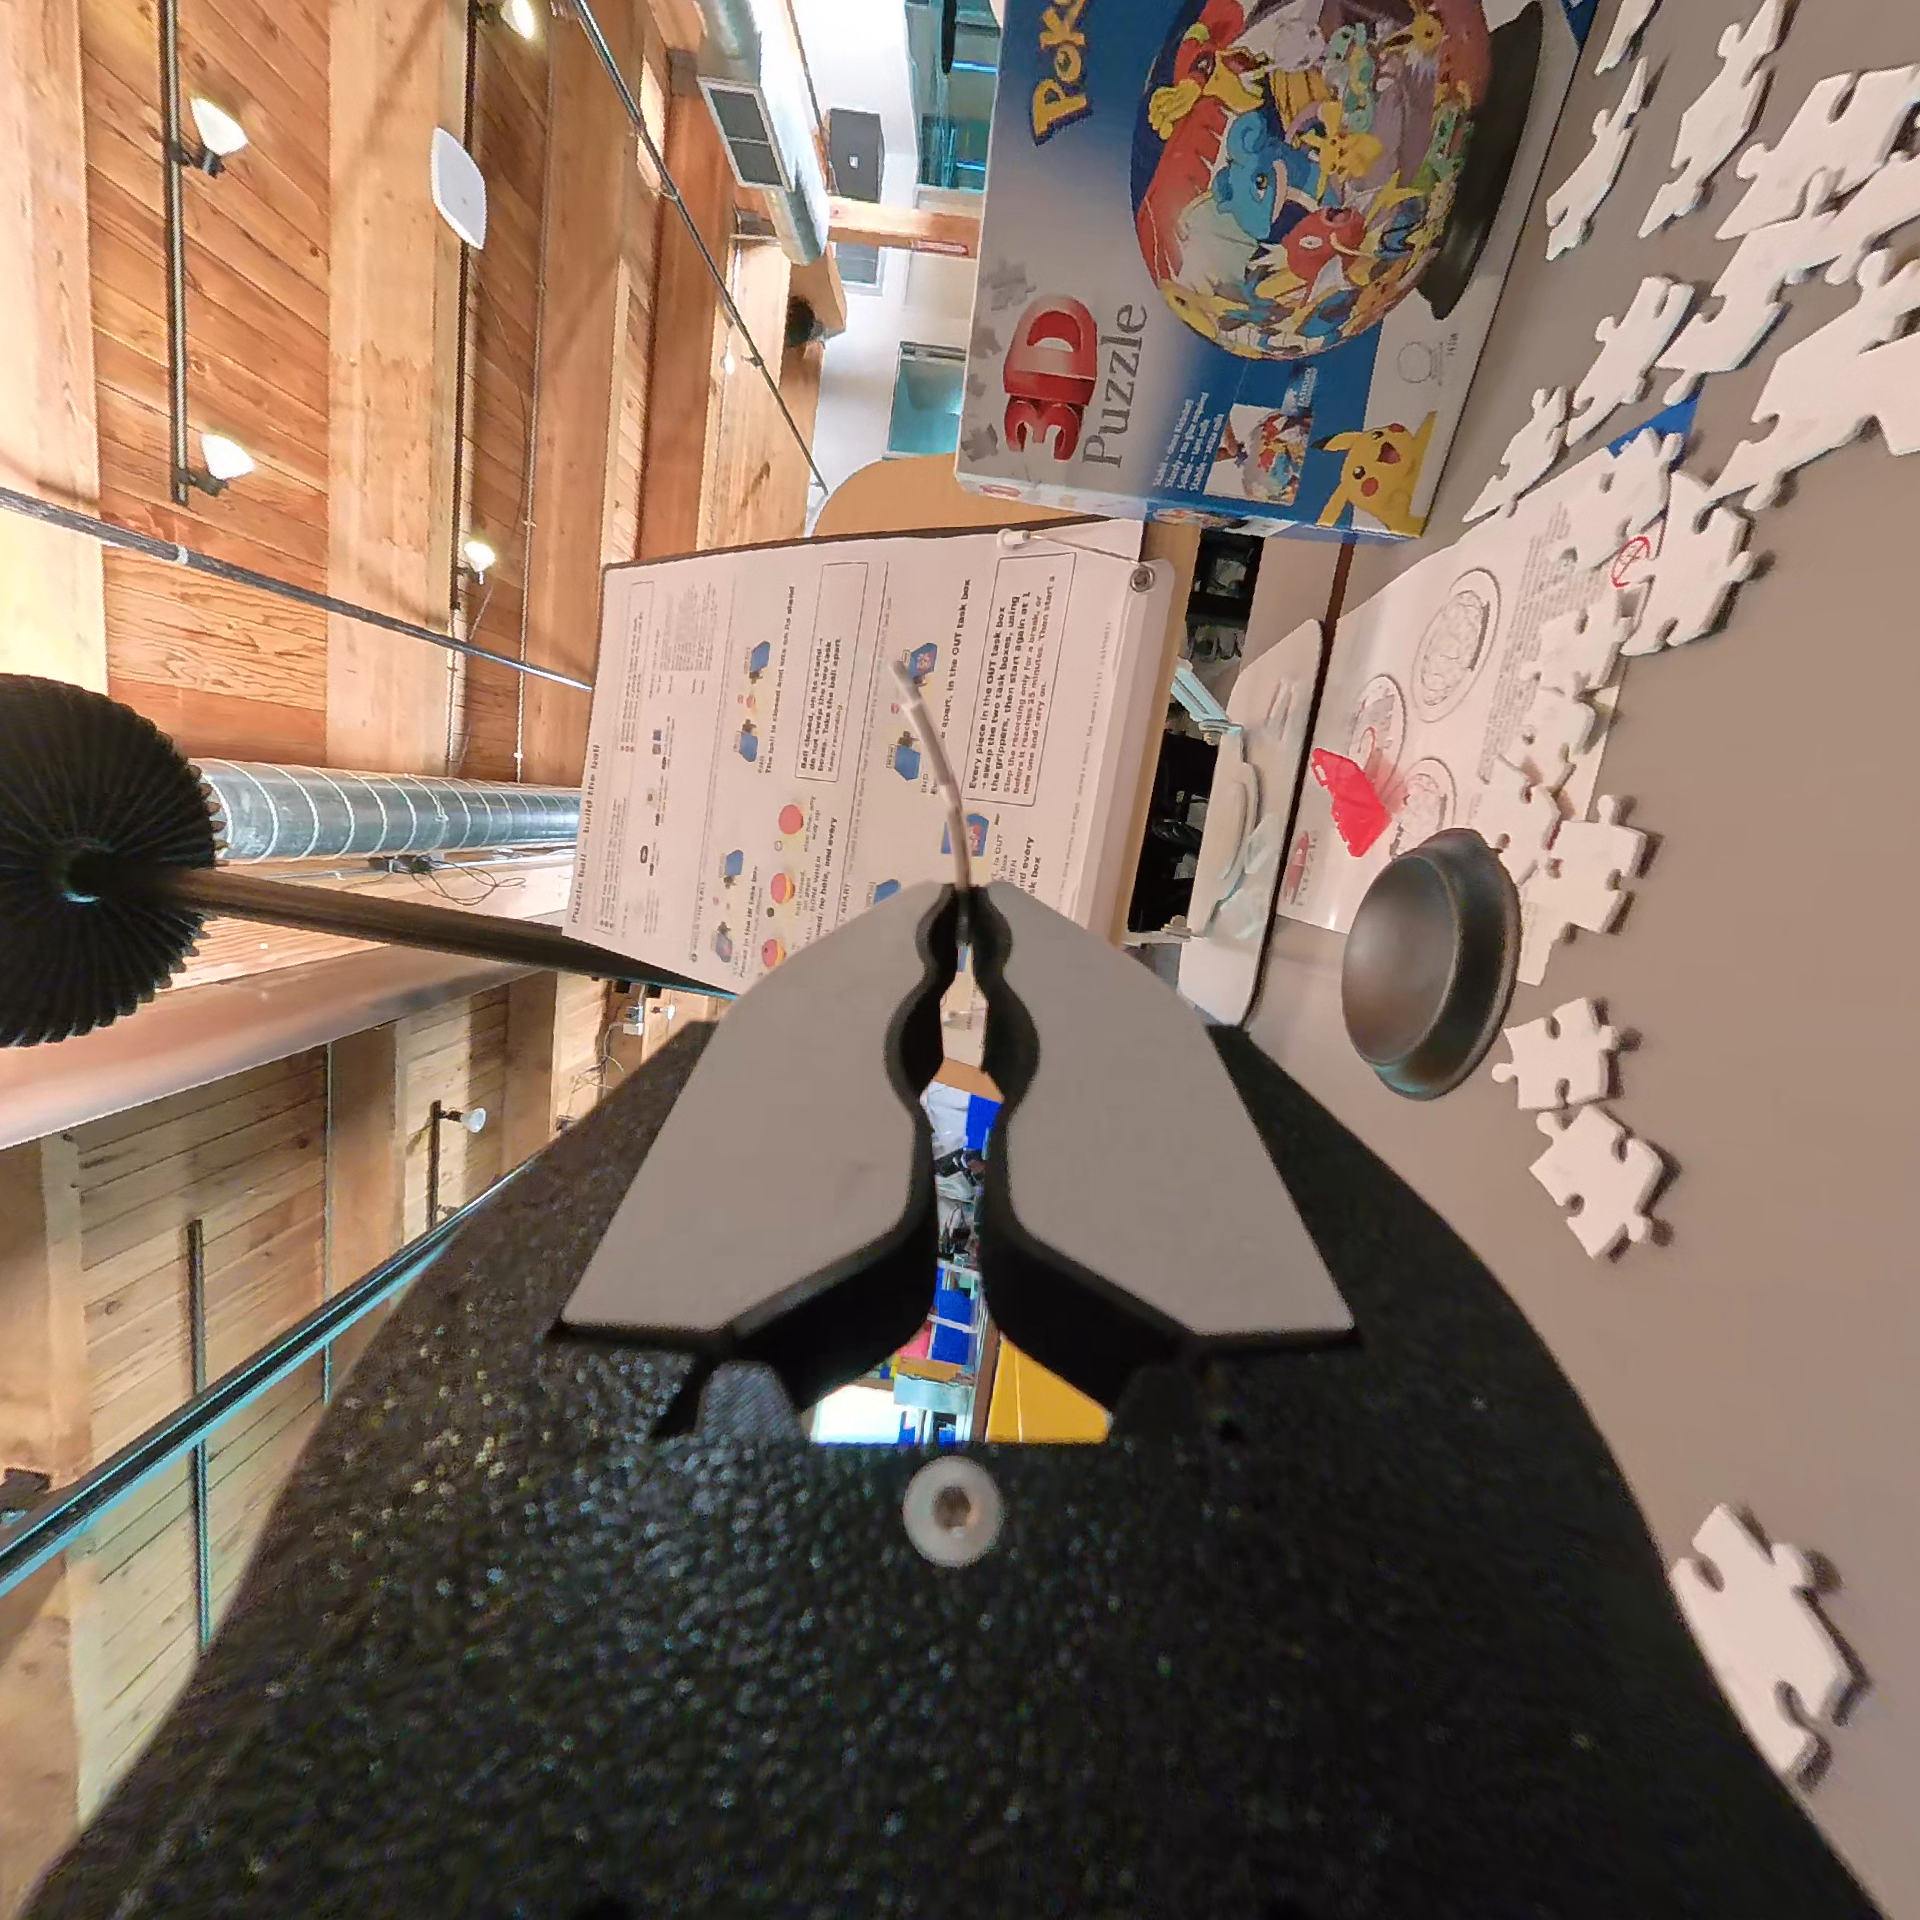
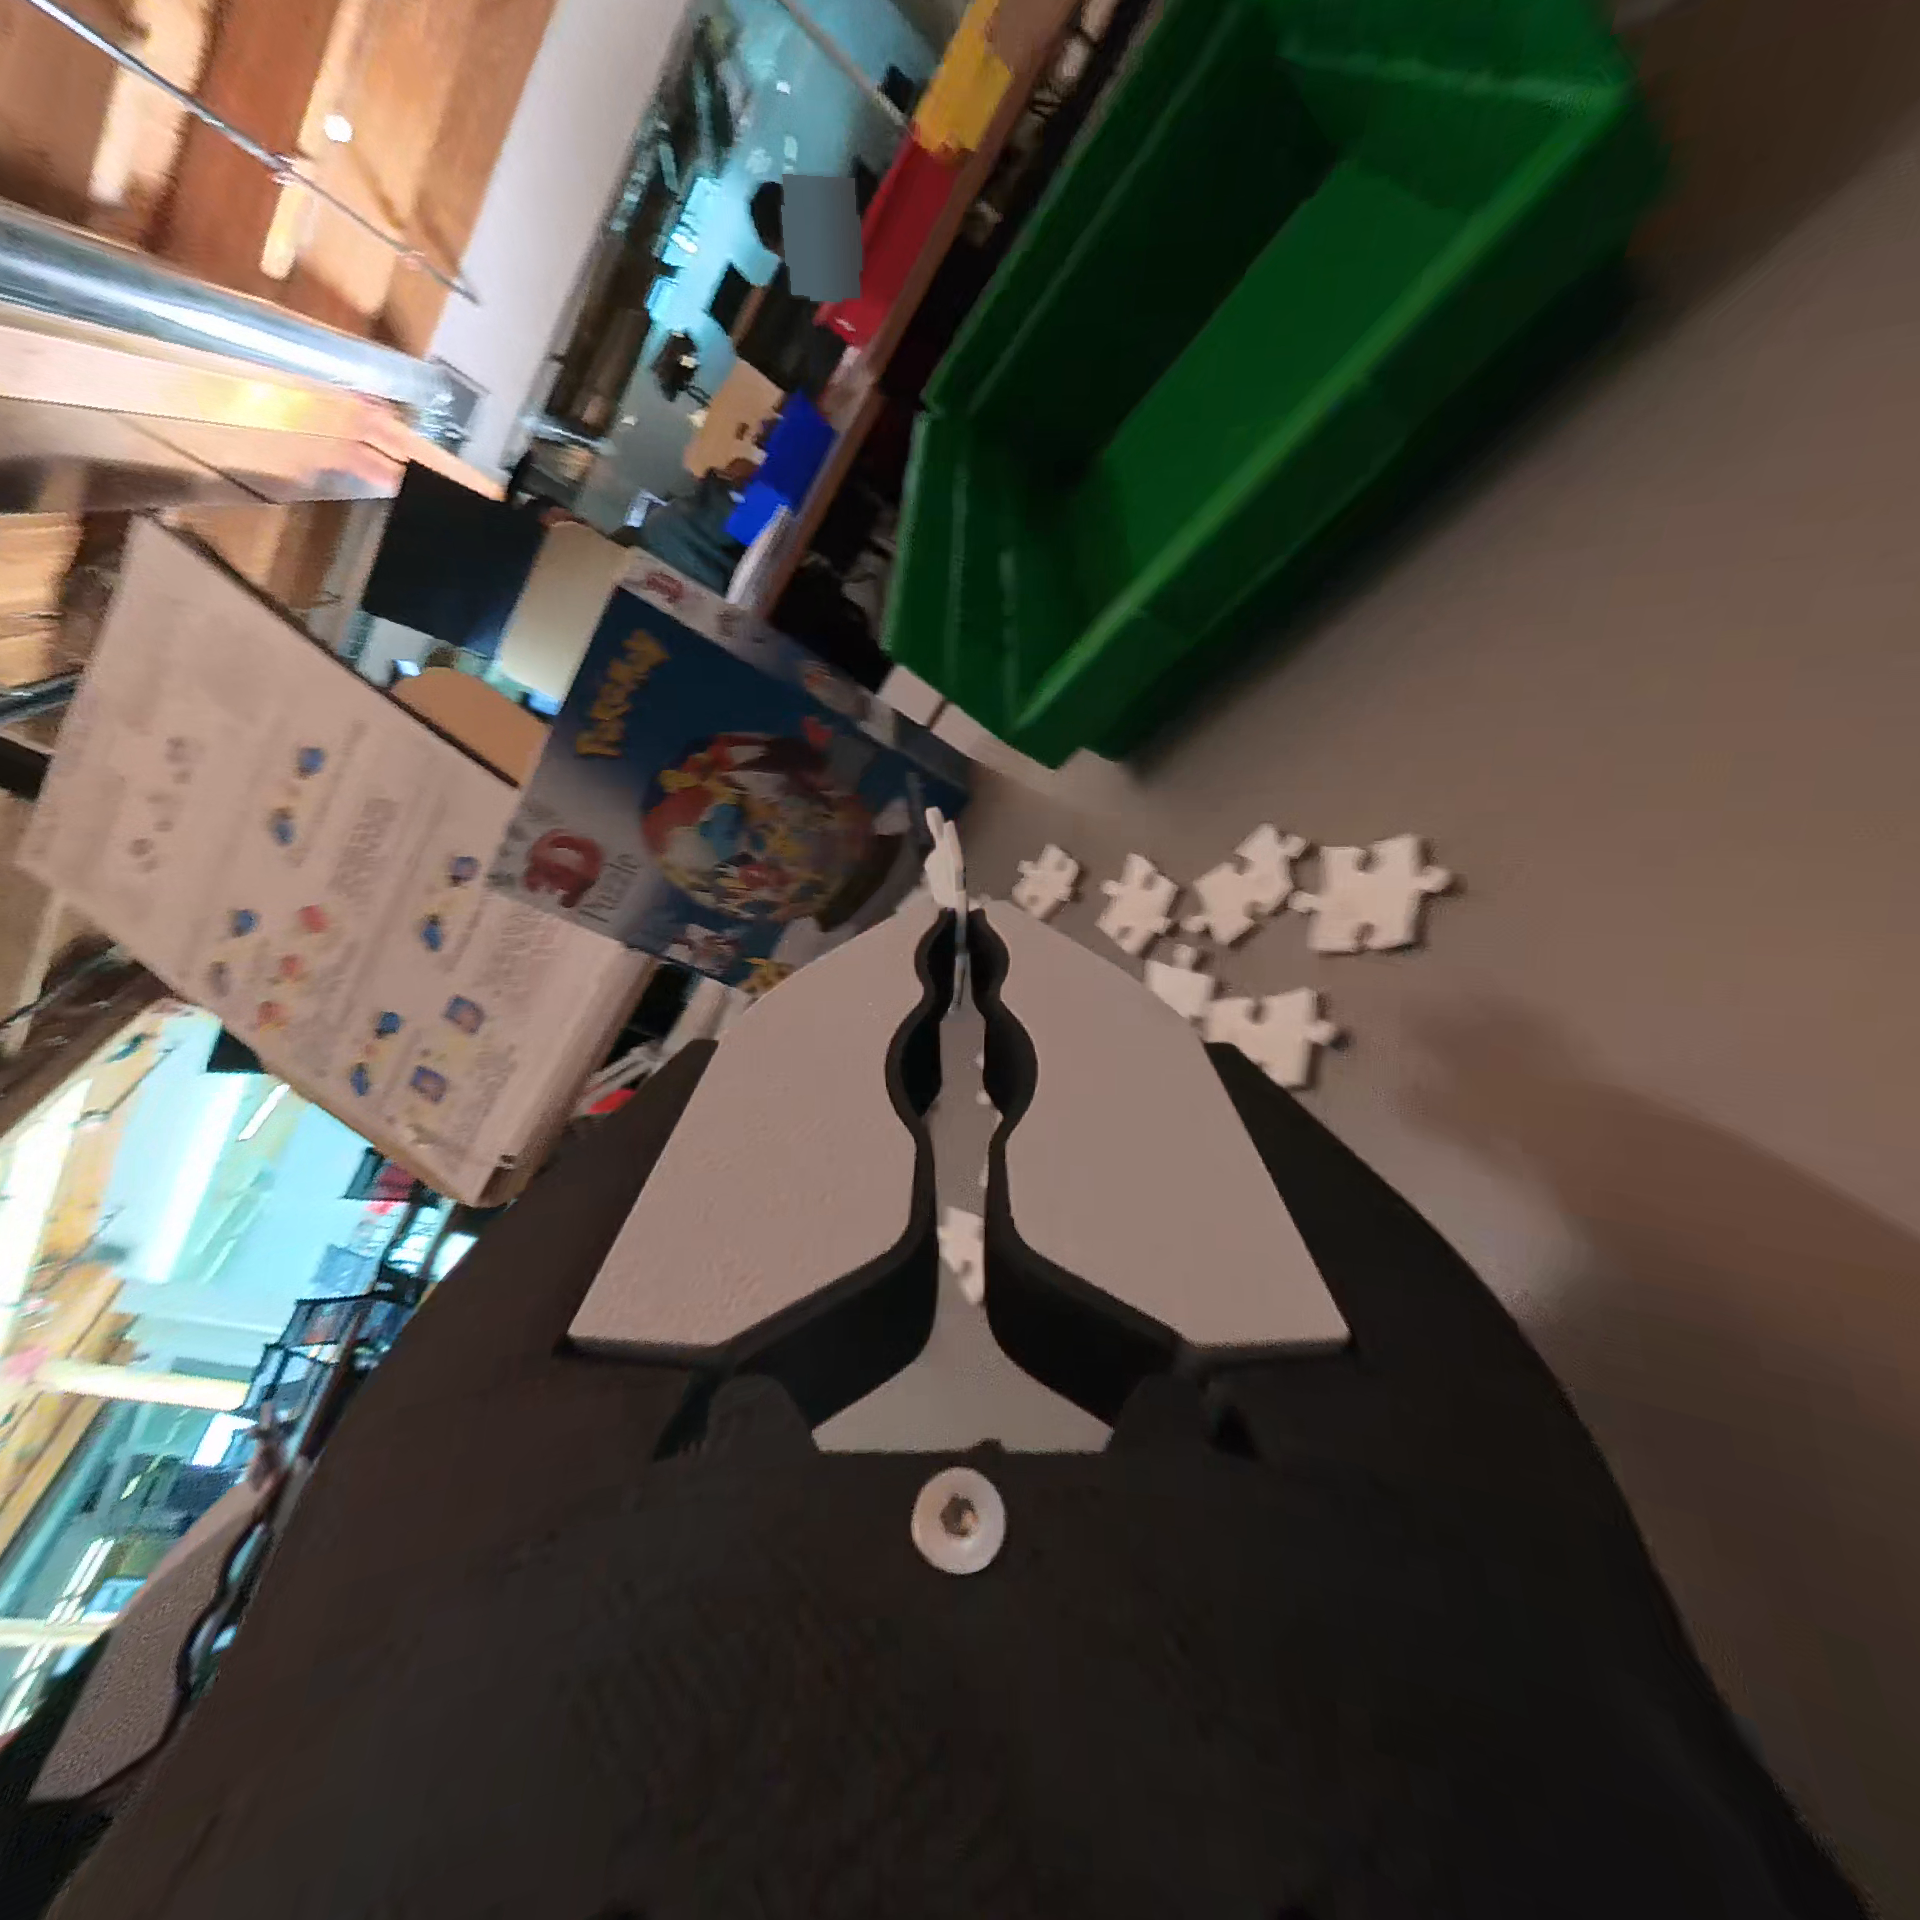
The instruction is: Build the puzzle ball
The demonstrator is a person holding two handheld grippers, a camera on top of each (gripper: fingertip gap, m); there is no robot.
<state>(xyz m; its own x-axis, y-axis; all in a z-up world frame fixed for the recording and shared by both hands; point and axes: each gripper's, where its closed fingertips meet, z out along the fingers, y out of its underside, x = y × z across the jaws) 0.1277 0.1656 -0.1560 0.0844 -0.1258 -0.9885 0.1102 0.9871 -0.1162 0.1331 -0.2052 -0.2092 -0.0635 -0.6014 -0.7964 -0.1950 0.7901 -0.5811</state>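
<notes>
Left gripper [image 1: 968,914] jaws pinch a curved puzzle piece [image 1: 940,769] edge-on; right gripper [image 2: 964,925] jaws grip a white piece [image 2: 945,862] above the grey worktop [image 2: 1662,1039].

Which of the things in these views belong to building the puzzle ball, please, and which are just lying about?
Belongs to the job:
- left gripper with its curved piece
- right gripper with its white piece
- loose white pieces
- dark stand
- instruction sheet

Lying about:
- puzzle box
- green bin
- red plastic item
</notes>
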